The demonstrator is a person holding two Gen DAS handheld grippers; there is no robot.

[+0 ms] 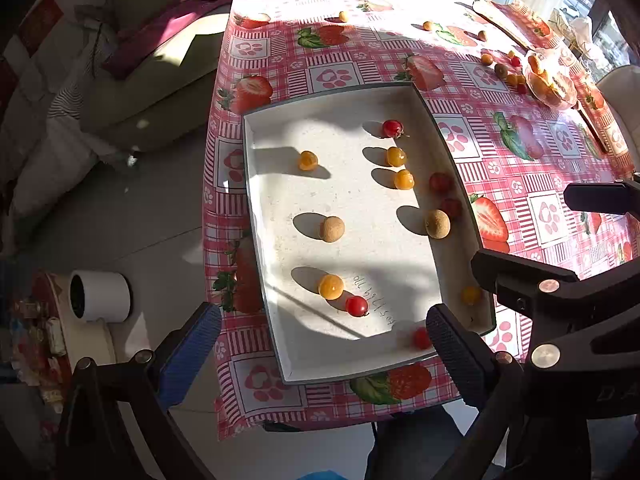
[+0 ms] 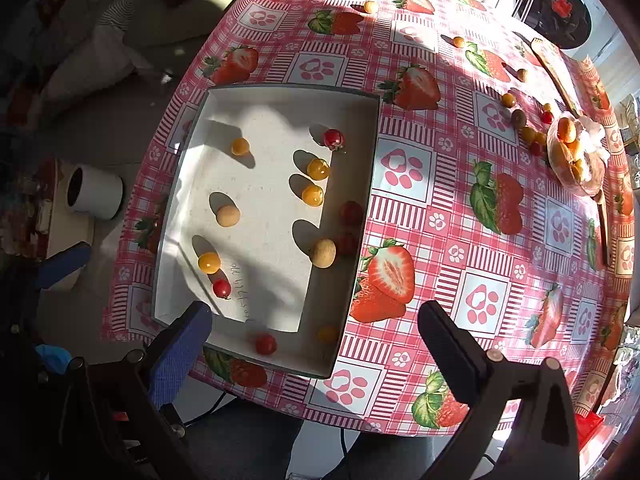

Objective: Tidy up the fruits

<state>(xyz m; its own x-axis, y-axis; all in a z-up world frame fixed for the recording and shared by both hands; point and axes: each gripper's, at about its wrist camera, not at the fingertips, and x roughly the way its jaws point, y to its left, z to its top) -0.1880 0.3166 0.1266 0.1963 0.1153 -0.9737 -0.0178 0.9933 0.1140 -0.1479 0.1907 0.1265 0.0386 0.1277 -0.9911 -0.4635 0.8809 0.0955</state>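
While both grippers are hovering above the table edge, the left gripper [image 1: 324, 344] and the right gripper [image 2: 316, 340] are keeping their fingers wide apart, holding nothing. Ahead of them the white tray [image 2: 362, 200] is carrying cherry tomatoes [image 2: 333, 138], yellow ones [image 2: 318, 169] and longans [image 2: 323, 253]; more fruits [image 2: 509, 99] are lying far ahead-right on the strawberry tablecloth [image 2: 440, 240].

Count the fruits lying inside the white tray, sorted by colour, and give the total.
Red fruits: 5
Yellow fruits: 5
Tan fruits: 2
Total in the tray: 12
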